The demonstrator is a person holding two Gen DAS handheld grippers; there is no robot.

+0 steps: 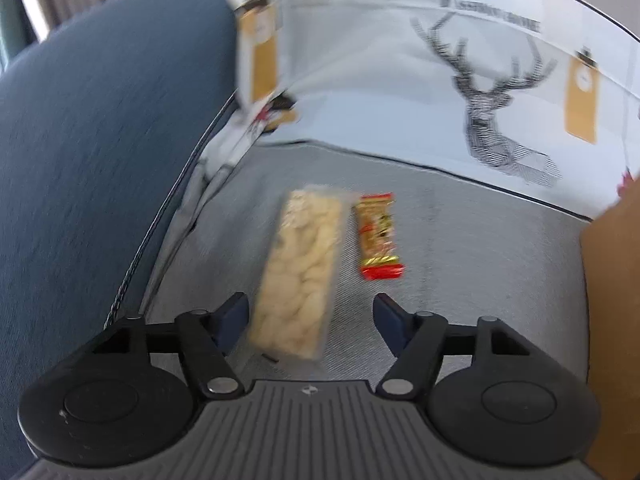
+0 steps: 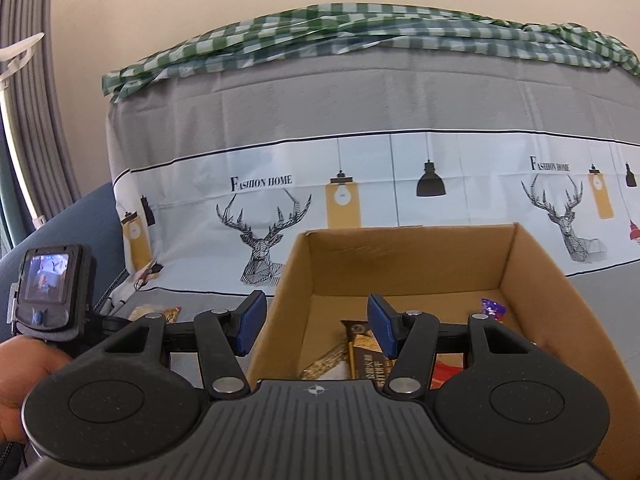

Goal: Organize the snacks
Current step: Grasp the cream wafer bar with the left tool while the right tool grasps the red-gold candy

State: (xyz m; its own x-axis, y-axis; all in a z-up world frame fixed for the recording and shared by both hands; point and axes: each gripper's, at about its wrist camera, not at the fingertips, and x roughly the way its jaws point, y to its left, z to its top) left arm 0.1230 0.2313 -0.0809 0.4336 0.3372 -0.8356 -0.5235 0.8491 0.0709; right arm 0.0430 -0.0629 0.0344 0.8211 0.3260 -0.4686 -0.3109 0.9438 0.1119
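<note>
text: "FASHION HOME" | on: printed cover (image 2: 360,184) | twice

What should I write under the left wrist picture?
Open left hand-held gripper around a clear snack pack, red-gold candy bar beside it.

Two wrist views, shared sofa cover (image 1: 400,92)

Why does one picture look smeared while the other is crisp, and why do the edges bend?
Left wrist view: motion blur smears the nut bar, the red-gold candy and the deer print; only the left gripper itself stays sharp. Right wrist view: crisp, soft even daylight, no glare. Both views: the fisheye lens bows straight lines, such as the box rim.
</note>
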